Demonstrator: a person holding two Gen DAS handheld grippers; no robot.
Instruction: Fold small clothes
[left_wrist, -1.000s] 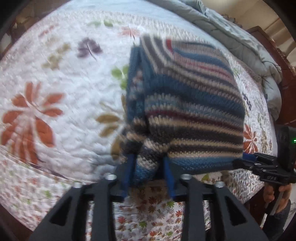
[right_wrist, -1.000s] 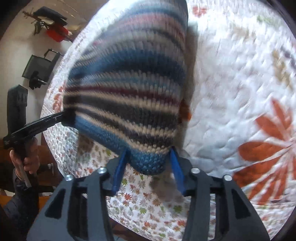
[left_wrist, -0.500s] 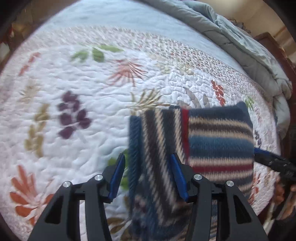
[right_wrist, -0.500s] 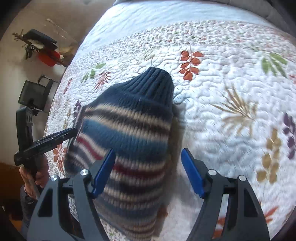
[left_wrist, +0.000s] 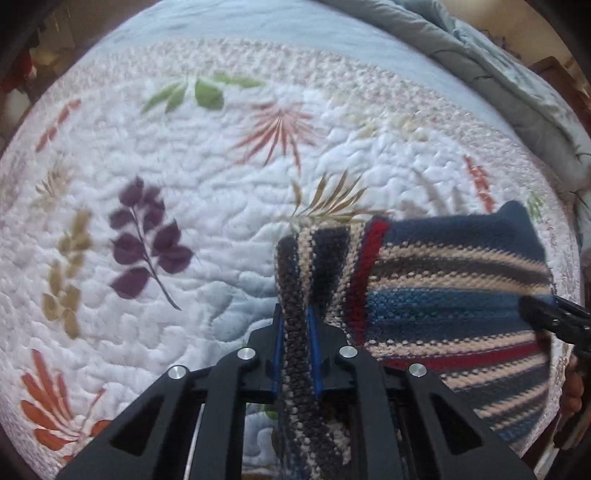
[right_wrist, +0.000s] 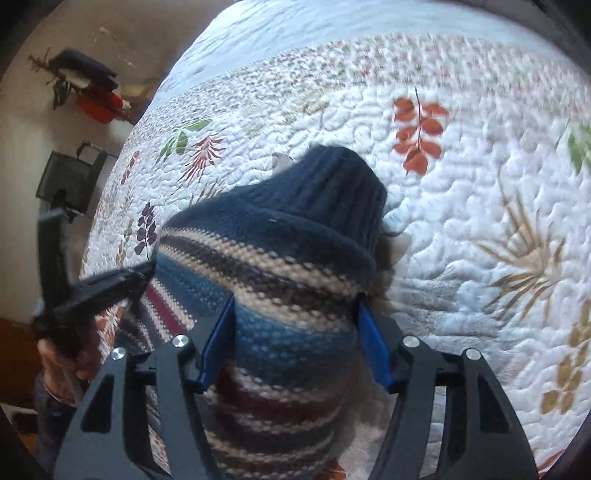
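A small striped knit sweater (left_wrist: 454, 295), in blue, beige, dark grey and red, lies folded on the quilted bed. My left gripper (left_wrist: 295, 332) is shut on a folded edge of it, at its left side. In the right wrist view the sweater (right_wrist: 280, 258) shows its navy ribbed hem at the far end. My right gripper (right_wrist: 295, 325) is open, its blue pads on either side of the sweater's near part. The left gripper (right_wrist: 140, 273) shows at the sweater's left edge, and the right gripper's tip (left_wrist: 546, 317) shows at the far right of the left wrist view.
The white quilt (left_wrist: 184, 184) with leaf prints covers the bed. A grey duvet (left_wrist: 517, 92) is bunched along the far right edge. Beyond the bed's left edge stand a black chair (right_wrist: 70, 177) and red and black items (right_wrist: 92, 99) by the wall.
The sweater went from held up in both grippers to lying on the quilt. My right gripper opened and let it go. My left gripper opened, then shut again on its folded left edge.
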